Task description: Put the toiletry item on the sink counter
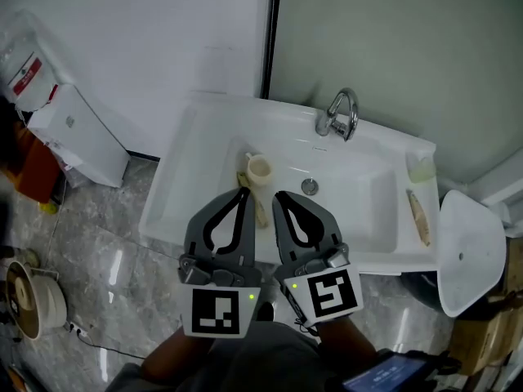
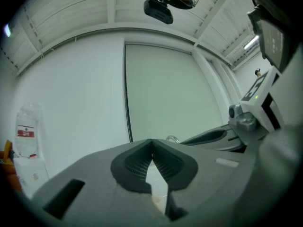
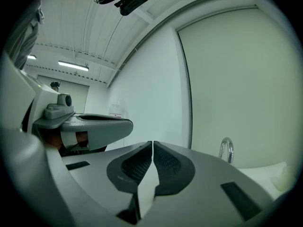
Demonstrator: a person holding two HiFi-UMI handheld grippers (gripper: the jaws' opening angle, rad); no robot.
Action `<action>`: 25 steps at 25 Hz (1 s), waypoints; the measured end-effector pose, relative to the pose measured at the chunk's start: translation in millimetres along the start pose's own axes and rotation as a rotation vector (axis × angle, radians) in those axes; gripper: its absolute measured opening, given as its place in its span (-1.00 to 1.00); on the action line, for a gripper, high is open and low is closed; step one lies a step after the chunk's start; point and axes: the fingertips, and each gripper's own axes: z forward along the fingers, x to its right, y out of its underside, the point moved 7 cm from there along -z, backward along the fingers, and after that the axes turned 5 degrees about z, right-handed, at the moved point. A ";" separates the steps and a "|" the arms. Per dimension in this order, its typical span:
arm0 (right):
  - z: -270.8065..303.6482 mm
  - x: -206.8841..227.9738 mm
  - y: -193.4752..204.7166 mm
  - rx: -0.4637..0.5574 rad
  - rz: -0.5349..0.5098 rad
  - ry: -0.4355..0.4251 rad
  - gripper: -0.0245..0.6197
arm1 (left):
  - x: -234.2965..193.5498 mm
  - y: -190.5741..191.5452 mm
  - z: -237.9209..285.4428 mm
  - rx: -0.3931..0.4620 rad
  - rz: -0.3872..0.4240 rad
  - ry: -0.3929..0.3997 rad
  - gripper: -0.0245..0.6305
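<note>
1. Left gripper (image 1: 243, 193) and right gripper (image 1: 279, 196) hover above the white ceramic sink (image 1: 174, 182), jaws pressed together, empty, seemingly awaiting a start.
2. Small cream cup (image 1: 258, 169), likely the toiletry item, stands in the basin at their 12 o'clock.

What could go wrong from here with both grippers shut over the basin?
1. The left gripper and right gripper are shut and empty; going down like that could tip the cup.
2. A slim beige item lies close beside the cup, so a grab may catch both.
3. The right ledge is narrow and already holds a long beige piece; setting something there might nudge it off.
</note>
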 end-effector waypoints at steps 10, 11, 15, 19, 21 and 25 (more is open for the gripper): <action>-26.7 -16.2 -11.4 0.032 -0.018 0.002 -0.88 | 15.2 -18.9 -22.7 0.019 0.038 0.003 -0.89; -28.7 -17.6 -11.5 0.035 -0.017 0.003 -0.88 | 15.8 -19.7 -25.2 0.020 0.041 0.004 -0.88; -33.4 -21.9 -9.4 0.044 -0.019 0.004 -0.88 | 17.4 -18.3 -32.3 0.027 0.034 -0.002 -0.89; -34.3 -25.0 -9.5 0.043 -0.023 0.005 -0.88 | 15.7 -17.4 -34.8 0.024 0.038 -0.001 -0.88; -33.6 -26.4 -9.8 0.040 -0.023 0.006 -0.88 | 14.3 -17.2 -34.8 0.022 0.038 0.002 -0.89; -33.2 -26.9 -8.3 0.025 -0.017 0.011 -0.88 | 14.4 -15.2 -33.6 0.015 0.032 0.009 -0.88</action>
